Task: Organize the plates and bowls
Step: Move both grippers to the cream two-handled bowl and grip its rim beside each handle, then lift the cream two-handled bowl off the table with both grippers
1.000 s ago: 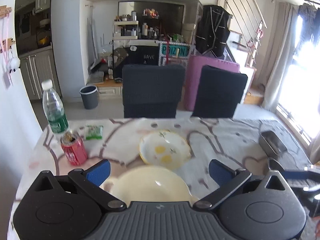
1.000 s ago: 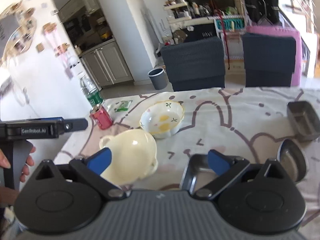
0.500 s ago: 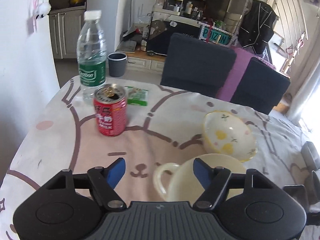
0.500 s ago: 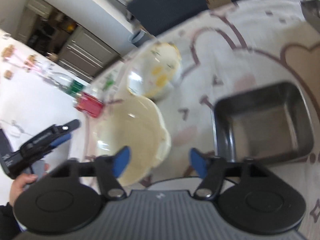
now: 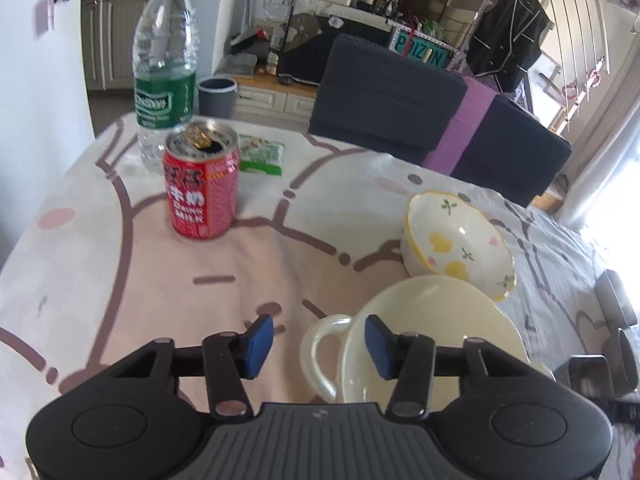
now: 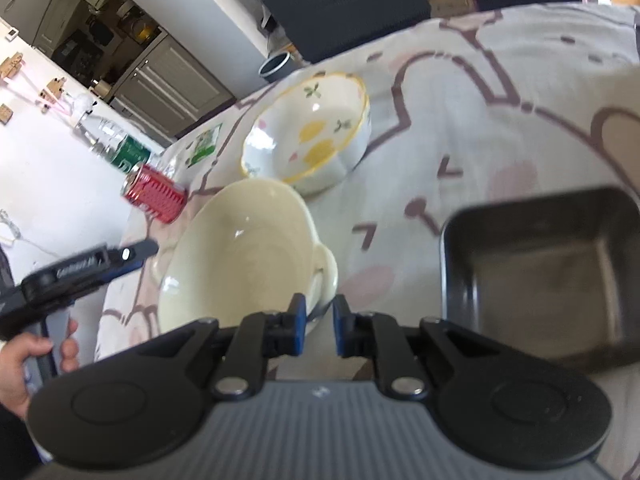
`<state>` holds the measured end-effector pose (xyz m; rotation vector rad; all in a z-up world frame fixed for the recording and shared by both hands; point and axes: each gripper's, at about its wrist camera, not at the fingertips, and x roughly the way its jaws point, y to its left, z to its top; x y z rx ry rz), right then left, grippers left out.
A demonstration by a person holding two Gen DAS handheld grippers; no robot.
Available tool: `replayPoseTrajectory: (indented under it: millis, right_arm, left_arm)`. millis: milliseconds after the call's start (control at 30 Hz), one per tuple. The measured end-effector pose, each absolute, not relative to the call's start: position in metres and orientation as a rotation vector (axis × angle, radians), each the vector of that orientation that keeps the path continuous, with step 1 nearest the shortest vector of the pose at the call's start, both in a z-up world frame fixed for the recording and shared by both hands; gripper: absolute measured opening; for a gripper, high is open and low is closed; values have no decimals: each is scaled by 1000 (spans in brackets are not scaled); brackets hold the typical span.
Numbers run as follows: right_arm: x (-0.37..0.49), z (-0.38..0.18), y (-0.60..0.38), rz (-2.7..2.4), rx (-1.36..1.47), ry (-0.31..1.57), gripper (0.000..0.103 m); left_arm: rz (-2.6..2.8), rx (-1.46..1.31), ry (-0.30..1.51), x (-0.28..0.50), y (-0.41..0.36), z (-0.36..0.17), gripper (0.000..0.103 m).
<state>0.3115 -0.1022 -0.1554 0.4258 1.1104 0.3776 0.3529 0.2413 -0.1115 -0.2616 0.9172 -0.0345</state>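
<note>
A cream two-handled bowl (image 5: 432, 320) sits on the patterned tablecloth, with a white flowered bowl (image 5: 460, 240) just behind it. My left gripper (image 5: 318, 346) is closing around the cream bowl's left handle (image 5: 320, 354). One pad is outside the loop and the other inside the rim, with gaps still showing. In the right wrist view my right gripper (image 6: 320, 324) is closing, nearly together, on the cream bowl's (image 6: 240, 256) right handle (image 6: 326, 272). Its pads sit against the handle on both sides. The flowered bowl (image 6: 308, 136) lies beyond.
A red milk can (image 5: 200, 196), a water bottle (image 5: 166, 68) and a green packet (image 5: 260, 154) stand at the far left. A dark square metal tray (image 6: 540, 276) lies right of the cream bowl, with more metal dishes (image 5: 616, 304) farther right. Dark chairs (image 5: 384, 108) line the table's far side.
Both grippers dropped toward the table and came in on the cream bowl, left to its left handle, right to its right handle. Both pairs of jaws narrowed, the right almost fully.
</note>
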Motion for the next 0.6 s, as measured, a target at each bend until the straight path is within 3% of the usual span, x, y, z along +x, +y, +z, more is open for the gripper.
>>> replayPoseTrajectory:
  millis: [333, 600]
  right_arm:
    - [346, -152, -101, 350, 343, 1041, 11]
    - [366, -149, -95, 472, 207, 1091, 15]
  left_arm:
    - [-52, -269, 1019, 343, 235, -126, 30]
    - [-24, -389, 1052, 332, 240, -131, 29]
